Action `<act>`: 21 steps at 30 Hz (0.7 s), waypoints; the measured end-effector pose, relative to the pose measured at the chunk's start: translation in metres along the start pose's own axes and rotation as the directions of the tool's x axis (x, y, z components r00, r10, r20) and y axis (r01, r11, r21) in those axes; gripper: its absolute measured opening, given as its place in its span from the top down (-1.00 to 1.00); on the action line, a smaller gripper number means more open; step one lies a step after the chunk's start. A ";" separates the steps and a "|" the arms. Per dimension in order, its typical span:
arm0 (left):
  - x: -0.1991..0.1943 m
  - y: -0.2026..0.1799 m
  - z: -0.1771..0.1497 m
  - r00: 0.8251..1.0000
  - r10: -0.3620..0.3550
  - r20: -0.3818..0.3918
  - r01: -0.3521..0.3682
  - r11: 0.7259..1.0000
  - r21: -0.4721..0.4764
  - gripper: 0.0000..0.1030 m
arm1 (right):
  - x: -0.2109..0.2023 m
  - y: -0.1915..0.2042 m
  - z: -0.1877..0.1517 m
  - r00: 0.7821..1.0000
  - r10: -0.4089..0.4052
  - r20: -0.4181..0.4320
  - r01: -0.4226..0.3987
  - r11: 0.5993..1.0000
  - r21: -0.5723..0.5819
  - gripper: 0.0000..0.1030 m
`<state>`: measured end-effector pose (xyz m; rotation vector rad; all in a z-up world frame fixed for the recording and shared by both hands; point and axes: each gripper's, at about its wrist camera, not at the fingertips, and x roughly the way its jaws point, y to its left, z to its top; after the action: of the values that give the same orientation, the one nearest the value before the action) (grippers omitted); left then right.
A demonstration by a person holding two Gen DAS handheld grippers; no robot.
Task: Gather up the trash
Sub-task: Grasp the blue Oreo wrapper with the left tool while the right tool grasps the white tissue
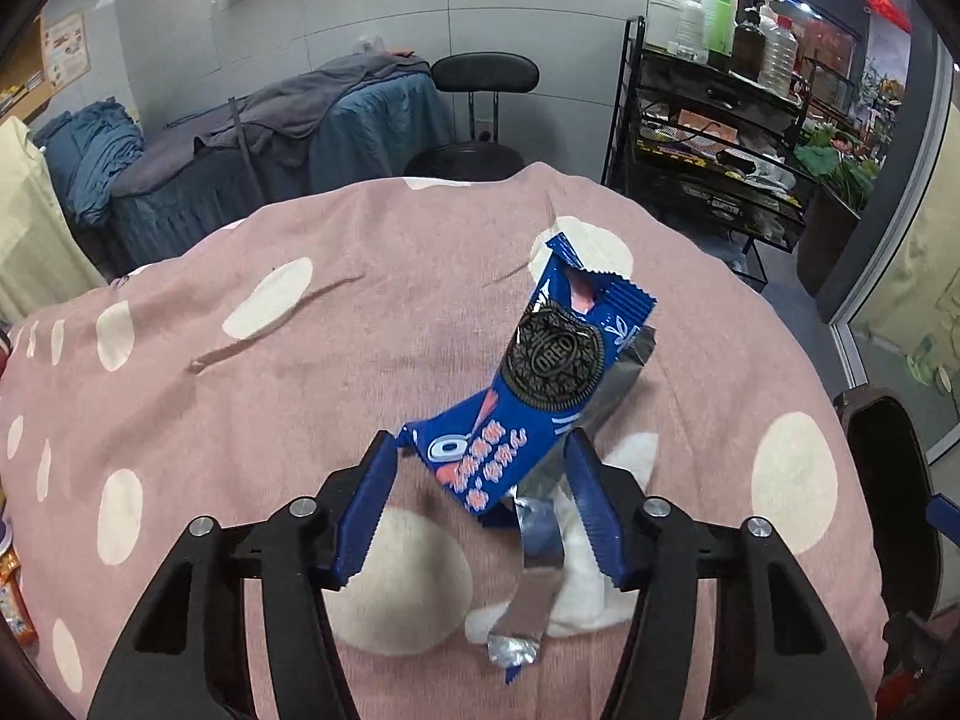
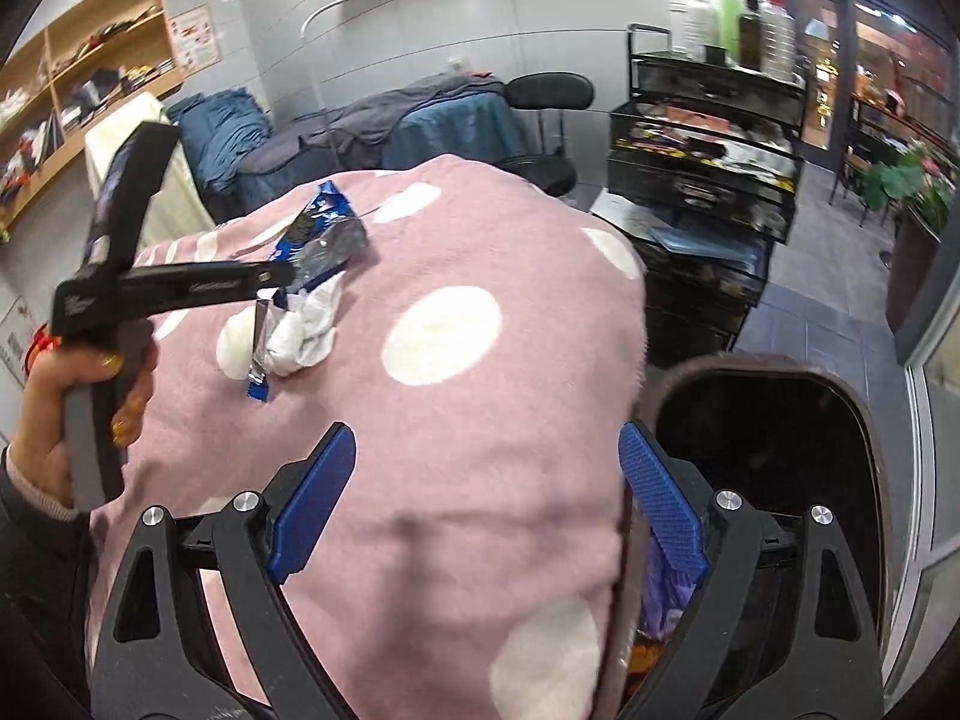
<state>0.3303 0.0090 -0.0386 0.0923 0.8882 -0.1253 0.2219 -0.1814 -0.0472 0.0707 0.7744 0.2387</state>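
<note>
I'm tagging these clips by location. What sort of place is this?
Probably a massage or beauty salon: draped treatment beds along the wall, a black trolley topped with pump bottles, and a wooden shelf unit. The work surface is a pink dotted blanket.

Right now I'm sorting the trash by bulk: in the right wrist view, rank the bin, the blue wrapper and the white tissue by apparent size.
1. Bin, though it is nearest the camera.
2. Blue wrapper and white tissue: look alike, unranked.
</note>
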 end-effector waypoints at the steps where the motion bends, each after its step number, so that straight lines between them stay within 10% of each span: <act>1: 0.004 0.000 0.001 1.000 -0.003 -0.006 0.003 1.000 -0.002 0.12 | 0.006 0.006 0.005 1.000 0.010 -0.006 -0.010 1.000 -0.016 -0.72; 6: 0.002 0.012 -0.002 1.000 -0.012 0.014 0.013 0.998 -0.061 0.82 | 0.025 0.025 0.021 0.997 0.060 -0.040 -0.062 0.997 -0.054 -0.72; 18: -0.053 0.055 -0.016 0.990 0.077 0.120 -0.052 0.979 -0.197 0.85 | 0.098 0.100 0.057 0.972 0.120 -0.201 -0.161 0.966 -0.201 -0.71; 21: -0.056 0.061 -0.022 0.990 0.086 0.113 -0.060 0.974 -0.220 0.85 | 0.121 0.119 0.062 0.967 0.079 -0.242 -0.143 0.955 -0.260 -0.46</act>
<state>0.2881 0.0764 -0.0071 -0.0848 0.7701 0.0345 0.3270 -0.0358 -0.0678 -0.1808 0.9613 0.4668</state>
